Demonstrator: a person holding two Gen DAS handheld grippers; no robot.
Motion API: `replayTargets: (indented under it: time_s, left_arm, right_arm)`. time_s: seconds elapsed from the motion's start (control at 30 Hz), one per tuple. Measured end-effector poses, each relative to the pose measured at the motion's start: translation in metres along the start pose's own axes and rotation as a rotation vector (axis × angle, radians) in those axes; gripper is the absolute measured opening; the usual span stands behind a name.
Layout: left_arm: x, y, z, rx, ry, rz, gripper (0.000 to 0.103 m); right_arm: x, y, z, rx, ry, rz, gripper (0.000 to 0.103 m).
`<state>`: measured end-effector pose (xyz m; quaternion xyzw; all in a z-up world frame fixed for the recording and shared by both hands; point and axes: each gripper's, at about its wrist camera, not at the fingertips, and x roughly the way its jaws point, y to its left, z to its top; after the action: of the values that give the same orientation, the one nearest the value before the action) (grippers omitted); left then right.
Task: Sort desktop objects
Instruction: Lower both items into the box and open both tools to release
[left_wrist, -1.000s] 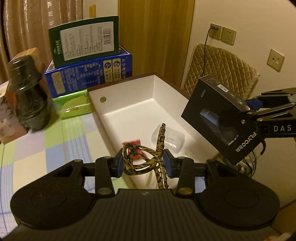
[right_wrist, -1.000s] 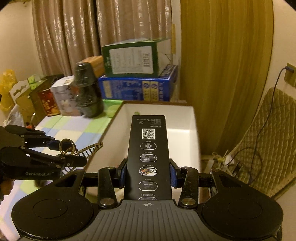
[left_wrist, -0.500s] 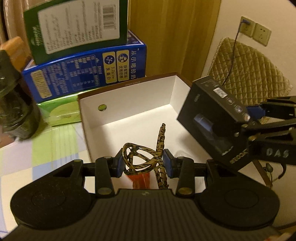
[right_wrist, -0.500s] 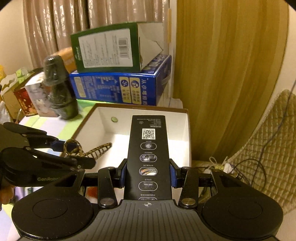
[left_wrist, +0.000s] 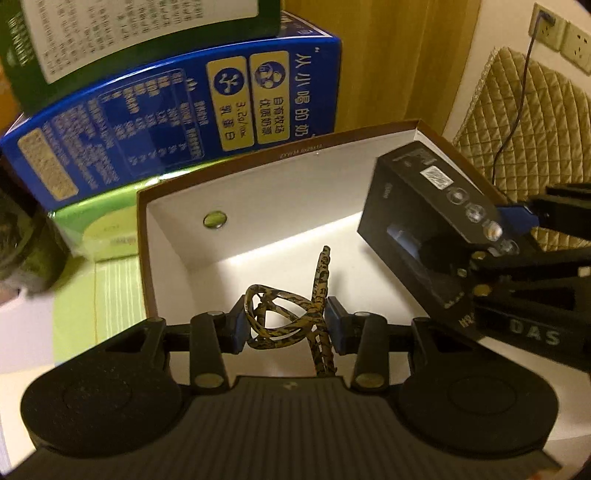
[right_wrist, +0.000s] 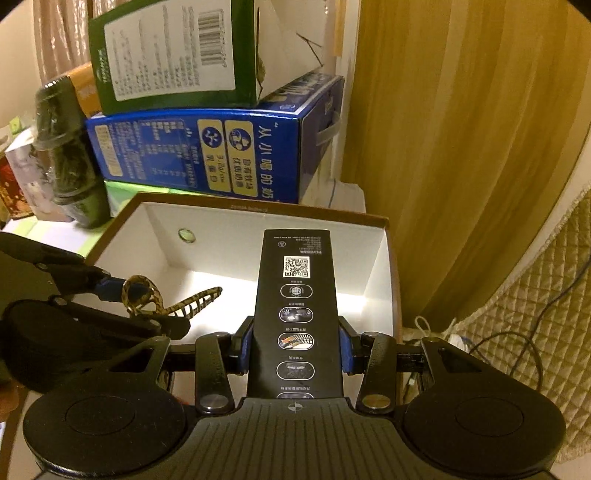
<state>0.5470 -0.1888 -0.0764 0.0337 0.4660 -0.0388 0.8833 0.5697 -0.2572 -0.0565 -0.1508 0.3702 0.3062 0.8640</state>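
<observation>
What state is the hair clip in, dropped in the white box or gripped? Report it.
Gripped. The leopard-print hair clip sits pinched between the left gripper fingers, held above the open white box, not lying on its floor.

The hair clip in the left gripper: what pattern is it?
The hair clip is leopard print, tan with dark spots; the left wrist view shows it best.

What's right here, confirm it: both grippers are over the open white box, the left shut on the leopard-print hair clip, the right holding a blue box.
One slip: the right gripper holds a black box, not a blue one, as the right wrist view shows. The blue carton stands behind the open white box. The left gripper is indeed shut on the leopard-print hair clip.
</observation>
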Motion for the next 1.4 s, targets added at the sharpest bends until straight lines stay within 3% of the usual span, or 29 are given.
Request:
replayTargets:
  time_s: [0.4, 0.5, 0.93, 1.33, 1.4]
  left_arm:
    - [0.025, 0.001, 0.007, -0.009, 0.019, 0.002, 0.037]
    - [0.029, 0.0, 0.007, -0.004, 0.023, 0.006, 0.037]
    - [0.033, 0.0, 0.008, 0.004, 0.021, 0.011, 0.036]
    - [0.004, -0.005, -0.003, 0.012, -0.006, -0.04, 0.051]
    - [-0.006, -0.005, -0.005, 0.013, -0.024, -0.037, 0.065]
  right_arm:
    - [0.024, -0.007, 0.004, -0.035, -0.019, -0.043, 0.042]
    - [0.02, -0.009, 0.002, -0.036, -0.034, -0.041, 0.061]
    - [0.003, -0.008, -0.007, -0.046, -0.024, 0.022, 0.068]
    - [-0.029, -0.013, -0.016, 0.037, -0.049, 0.078, 0.089]
    - [-0.039, -0.013, -0.017, 0.064, -0.062, 0.082, 0.092]
